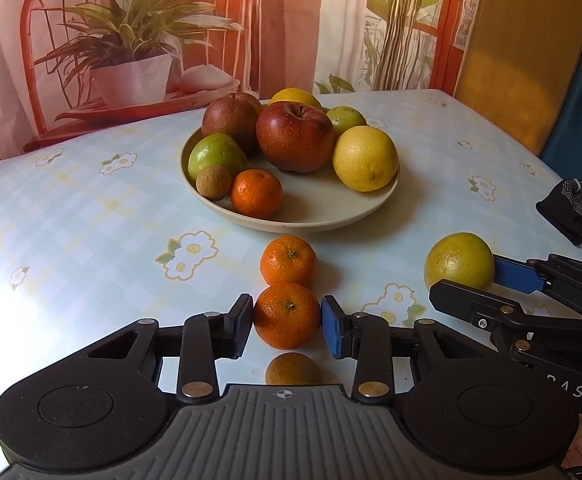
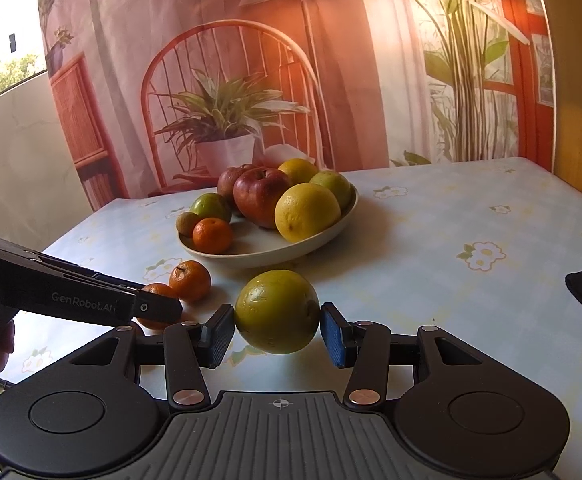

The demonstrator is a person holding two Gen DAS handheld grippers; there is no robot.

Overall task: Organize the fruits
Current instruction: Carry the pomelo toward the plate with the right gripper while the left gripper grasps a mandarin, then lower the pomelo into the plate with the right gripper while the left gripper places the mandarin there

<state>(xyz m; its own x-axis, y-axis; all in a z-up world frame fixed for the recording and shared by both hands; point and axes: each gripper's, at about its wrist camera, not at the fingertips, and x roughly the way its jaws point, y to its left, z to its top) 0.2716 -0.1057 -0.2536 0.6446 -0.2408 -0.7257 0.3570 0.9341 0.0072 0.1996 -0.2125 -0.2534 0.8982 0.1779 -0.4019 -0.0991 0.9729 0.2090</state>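
Now bracketing near mandarin [image 1: 287, 316] with left gripper [image 1: 287, 322], pads either side, seemingly touching; firm pinch not confirmed. Right gripper [image 2: 277, 330] straddling green-yellow citrus [image 2: 277, 311], pads at its flanks, fruit looking just clear of tablecloth [image 2: 431, 280]. Judging: am squeezing gently, lifting straight, avoiding second mandarin [image 1: 289, 261] just beyond. Plate [image 1: 311, 222] holding red apple [image 1: 295, 137], brownish apple, yellow orange [image 1: 365, 159], green fruits, one mandarin, small brown fruit; free space at front.
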